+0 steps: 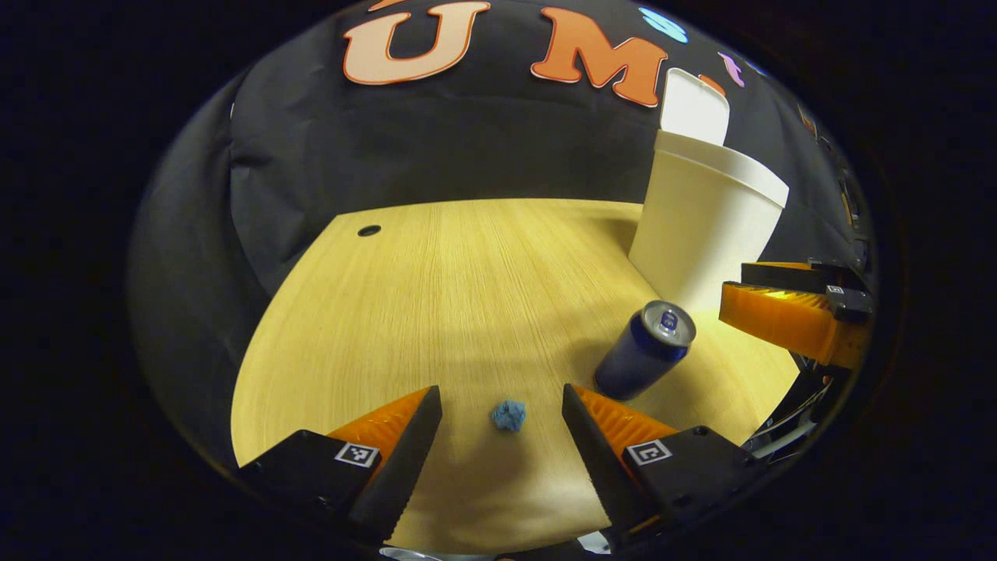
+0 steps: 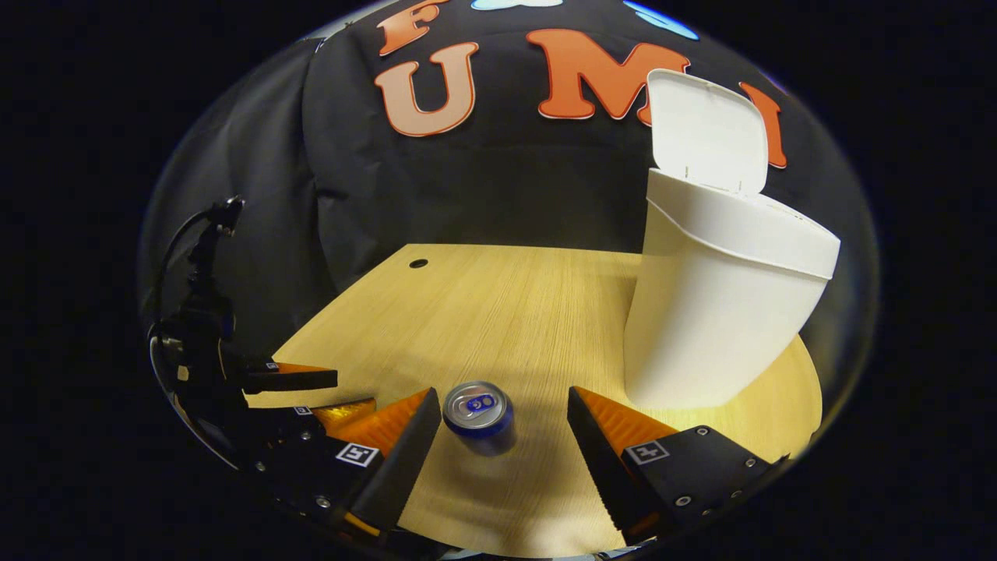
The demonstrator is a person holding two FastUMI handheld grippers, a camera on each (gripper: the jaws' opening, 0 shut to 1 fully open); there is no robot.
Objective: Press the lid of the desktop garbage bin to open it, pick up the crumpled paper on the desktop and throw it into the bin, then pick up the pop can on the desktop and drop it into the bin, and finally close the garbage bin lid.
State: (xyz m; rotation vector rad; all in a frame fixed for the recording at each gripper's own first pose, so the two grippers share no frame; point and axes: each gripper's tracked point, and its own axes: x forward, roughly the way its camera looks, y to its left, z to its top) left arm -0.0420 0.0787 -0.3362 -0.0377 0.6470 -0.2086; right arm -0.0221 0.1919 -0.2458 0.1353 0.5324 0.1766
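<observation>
Both tongs stand spread wide with nothing between their fingers. Left gripper hovers low over the near part of the desk, and the paper, a small blue crumpled wad, lies on the wood in the gap between its two fingers, touching neither. Just beyond its right finger stands the can, upright on the desk, dark blue with a silver top, near the foot of the bin. The bin is white and sits toward the far right corner of the desk, with its lid flipped up and standing open behind the rim. In the left gripper view the right gripper reaches in from the right edge, near the can and the bin but touching neither. In the right gripper view the right gripper is held over the near edge of the desk, and the can stands between its open fingers, closer to the left one, though contact cannot be told. The bin rises just beyond its right finger, lid raised. The left gripper shows at the left, beside the near left edge of the desk. A small dark hole marks the far left corner.
</observation>
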